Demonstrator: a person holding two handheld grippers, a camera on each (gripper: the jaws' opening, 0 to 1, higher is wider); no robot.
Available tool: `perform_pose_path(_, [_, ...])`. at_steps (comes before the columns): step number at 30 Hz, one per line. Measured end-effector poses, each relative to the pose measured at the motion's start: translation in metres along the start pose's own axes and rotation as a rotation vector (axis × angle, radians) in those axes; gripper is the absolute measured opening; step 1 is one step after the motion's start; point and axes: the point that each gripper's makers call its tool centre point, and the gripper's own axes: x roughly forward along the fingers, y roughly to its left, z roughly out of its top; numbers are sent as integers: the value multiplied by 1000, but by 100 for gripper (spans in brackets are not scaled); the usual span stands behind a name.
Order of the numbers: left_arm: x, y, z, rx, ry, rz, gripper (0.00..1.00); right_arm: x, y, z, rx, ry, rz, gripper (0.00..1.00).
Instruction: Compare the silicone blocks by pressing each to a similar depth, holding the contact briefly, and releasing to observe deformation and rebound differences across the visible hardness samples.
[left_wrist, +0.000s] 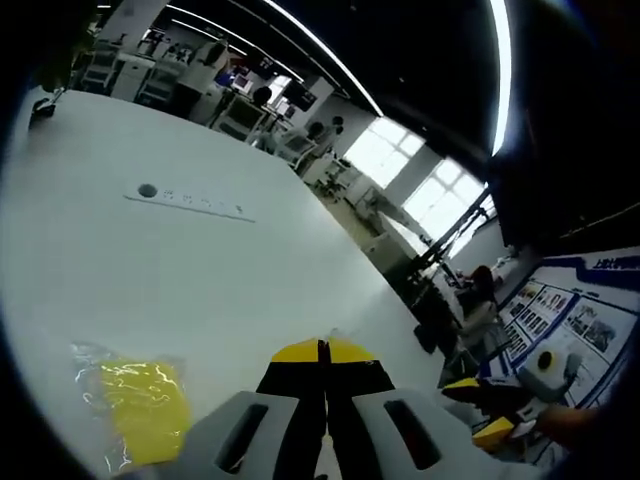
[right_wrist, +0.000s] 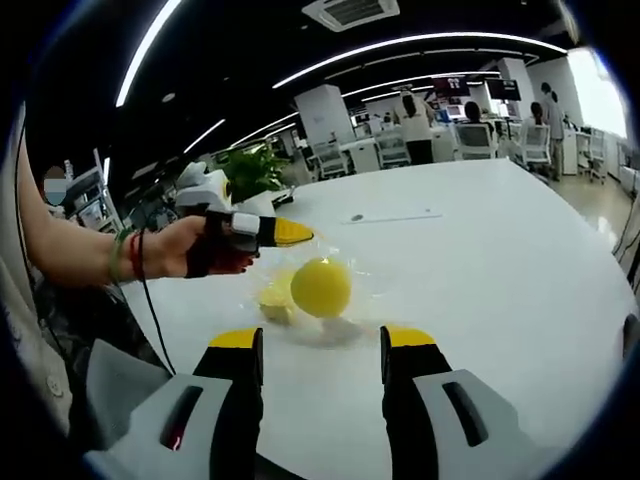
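A round yellow silicone block (right_wrist: 321, 287) sits near the centre of the right gripper view on the white table (right_wrist: 480, 260), touching a paler yellow piece (right_wrist: 275, 297) on its left, with clear plastic wrap around both. At the lower left of the left gripper view, a flat yellow block in a crinkled clear bag (left_wrist: 145, 408) lies on the table.

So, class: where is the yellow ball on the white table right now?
In the right gripper view the yellow ball sits on the white table, just ahead of the open right gripper, beside a clear plastic bag and below the left gripper.
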Motion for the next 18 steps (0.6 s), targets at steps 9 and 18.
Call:
perform_pose_path(9, [-14,-5,7,32,-5,-4,0,8,5,6,-19,1,20,43])
perform_pose_path(18, [-36,-1,24,38,-36,0,0,21,12,16,-52,1,51,43])
